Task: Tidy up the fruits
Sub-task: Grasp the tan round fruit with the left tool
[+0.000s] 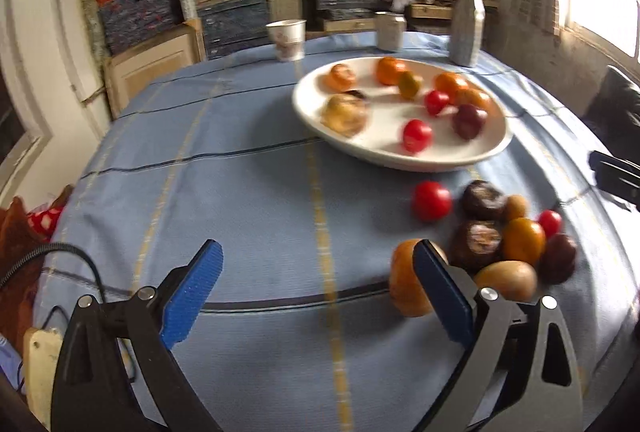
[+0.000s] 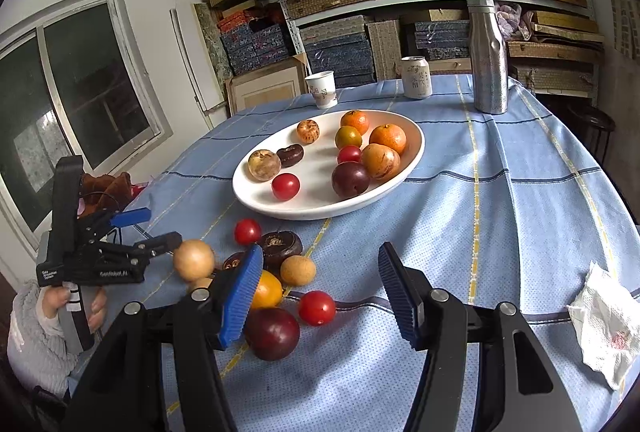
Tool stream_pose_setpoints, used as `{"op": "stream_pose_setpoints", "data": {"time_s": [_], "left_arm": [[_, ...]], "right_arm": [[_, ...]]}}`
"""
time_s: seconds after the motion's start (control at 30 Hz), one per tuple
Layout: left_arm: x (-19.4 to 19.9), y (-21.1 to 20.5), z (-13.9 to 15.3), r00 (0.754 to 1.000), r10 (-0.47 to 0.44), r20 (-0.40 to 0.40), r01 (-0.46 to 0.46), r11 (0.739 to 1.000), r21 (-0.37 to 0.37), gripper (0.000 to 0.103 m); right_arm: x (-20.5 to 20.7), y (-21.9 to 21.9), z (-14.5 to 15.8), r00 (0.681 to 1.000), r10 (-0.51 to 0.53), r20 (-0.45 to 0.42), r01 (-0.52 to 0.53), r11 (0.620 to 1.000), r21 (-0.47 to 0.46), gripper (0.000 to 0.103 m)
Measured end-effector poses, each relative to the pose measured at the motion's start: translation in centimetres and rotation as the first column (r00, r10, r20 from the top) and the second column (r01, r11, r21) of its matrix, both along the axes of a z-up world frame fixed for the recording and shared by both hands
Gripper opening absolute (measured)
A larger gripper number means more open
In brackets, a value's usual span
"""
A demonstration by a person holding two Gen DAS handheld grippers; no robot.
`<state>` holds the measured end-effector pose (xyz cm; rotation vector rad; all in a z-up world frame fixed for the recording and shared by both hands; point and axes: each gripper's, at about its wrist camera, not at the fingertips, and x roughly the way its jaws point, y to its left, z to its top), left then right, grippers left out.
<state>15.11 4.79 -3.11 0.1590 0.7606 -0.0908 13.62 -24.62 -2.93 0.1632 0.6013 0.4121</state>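
A white bowl (image 2: 404,156) on the blue tablecloth holds several fruits: oranges, red tomatoes, a dark plum; it also shows in the left wrist view (image 1: 308,104). A pile of loose fruit lies in front of it: a red tomato (image 2: 317,307), a dark plum (image 2: 272,334), a yellow-orange fruit (image 2: 267,290), brown fruits. My left gripper (image 1: 318,258) is open and empty, its right finger just left of a tan-orange fruit (image 1: 404,282); it also shows in the right wrist view (image 2: 154,228). My right gripper (image 2: 320,268) is open and empty above the pile.
A paper cup (image 2: 322,88), a drink can (image 2: 416,77) and a steel bottle (image 2: 489,56) stand at the table's far side. A crumpled tissue (image 2: 604,328) lies at the right edge. Shelves of boxes stand behind.
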Motion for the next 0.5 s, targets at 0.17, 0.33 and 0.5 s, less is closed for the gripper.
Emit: {"op": "stream_pose_setpoints", "data": {"time_s": [0.17, 0.33, 0.5], "left_arm": [[-0.9, 0.9, 0.2, 1.0, -0.008, 0.01, 0.008, 1.0, -0.011, 0.094], [-1.0, -1.4, -0.8, 0.997, -0.082, -0.006, 0.082, 0.994, 0.069, 0.09], [-0.1, -2.0, -1.1, 0.992, -0.118, -0.045, 0.119, 0.993, 0.024, 0.068]], "right_arm": [[-0.3, 0.3, 0.0, 1.0, 0.017, 0.009, -0.017, 1.0, -0.005, 0.061], [-0.5, 0.7, -0.3, 0.999, 0.032, 0.0, -0.032, 0.999, -0.015, 0.061], [-0.7, 0.9, -0.4, 0.999, 0.038, -0.002, -0.038, 0.999, -0.017, 0.061]]}}
